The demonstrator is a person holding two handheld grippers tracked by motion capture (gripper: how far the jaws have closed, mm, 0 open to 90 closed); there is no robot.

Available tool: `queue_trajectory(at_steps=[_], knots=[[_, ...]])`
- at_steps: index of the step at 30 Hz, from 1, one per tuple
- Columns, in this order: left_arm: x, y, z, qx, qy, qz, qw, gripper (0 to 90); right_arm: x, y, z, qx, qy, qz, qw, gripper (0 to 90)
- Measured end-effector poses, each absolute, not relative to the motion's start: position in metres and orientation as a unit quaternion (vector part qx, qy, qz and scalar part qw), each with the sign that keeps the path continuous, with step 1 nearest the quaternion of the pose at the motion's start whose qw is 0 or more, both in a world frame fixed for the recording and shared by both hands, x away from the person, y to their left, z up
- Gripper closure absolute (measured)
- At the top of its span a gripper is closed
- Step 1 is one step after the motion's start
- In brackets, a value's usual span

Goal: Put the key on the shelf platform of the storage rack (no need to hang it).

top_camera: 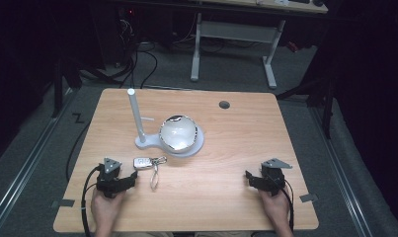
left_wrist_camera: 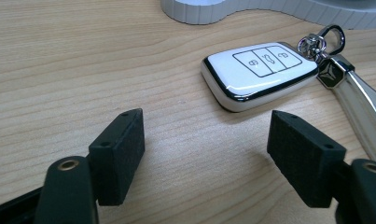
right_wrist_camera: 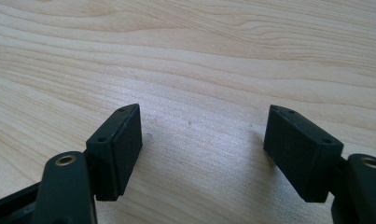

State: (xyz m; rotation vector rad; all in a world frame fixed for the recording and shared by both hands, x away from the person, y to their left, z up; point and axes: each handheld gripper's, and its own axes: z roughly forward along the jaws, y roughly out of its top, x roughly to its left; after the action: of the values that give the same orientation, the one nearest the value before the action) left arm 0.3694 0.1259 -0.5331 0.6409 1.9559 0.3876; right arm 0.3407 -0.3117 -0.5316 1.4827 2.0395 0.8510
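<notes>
A white car key fob (top_camera: 141,162) (left_wrist_camera: 258,72) with a chrome edge lies flat on the wooden table (top_camera: 221,148), its metal ring and strap (top_camera: 156,174) (left_wrist_camera: 358,95) trailing toward the front. My left gripper (top_camera: 133,177) (left_wrist_camera: 206,140) rests on the table just short of the fob, open, with bare wood between its pads. My right gripper (top_camera: 249,176) (right_wrist_camera: 202,140) sits near the front right of the table, open over bare wood. A white stand (top_camera: 137,118) with a tall post and a round glossy dish (top_camera: 178,132) is behind the fob.
The stand's ribbed white base (left_wrist_camera: 209,10) lies just beyond the fob. A round cable hole (top_camera: 224,104) sits near the table's far edge. Cables and a white desk frame (top_camera: 236,34) are on the floor behind.
</notes>
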Motion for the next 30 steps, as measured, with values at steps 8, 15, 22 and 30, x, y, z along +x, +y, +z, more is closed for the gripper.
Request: queue_trajectory(at_steps=[8,15,22,30], knots=[[0.3693,0.1242,-0.534,0.268,0.806,0.166,0.5,28.8,0.3407,-0.3116,-0.5316,0.539,0.746,0.311,0.238,28.2],[0.3691,0.12,-0.5366,0.276,0.803,0.18,0.497,27.6,0.3407,-0.3113,-0.5316,0.54,0.745,0.311,0.238,28.2],[0.3689,0.1203,-0.5363,0.274,0.804,0.179,0.496,28.2,0.3405,-0.3112,-0.5316,0.538,0.747,0.312,0.237,28.2],[0.3666,0.1248,-0.5336,0.273,0.805,0.163,0.5,28.9,0.3404,-0.3112,-0.5316,0.537,0.747,0.312,0.237,28.2]])
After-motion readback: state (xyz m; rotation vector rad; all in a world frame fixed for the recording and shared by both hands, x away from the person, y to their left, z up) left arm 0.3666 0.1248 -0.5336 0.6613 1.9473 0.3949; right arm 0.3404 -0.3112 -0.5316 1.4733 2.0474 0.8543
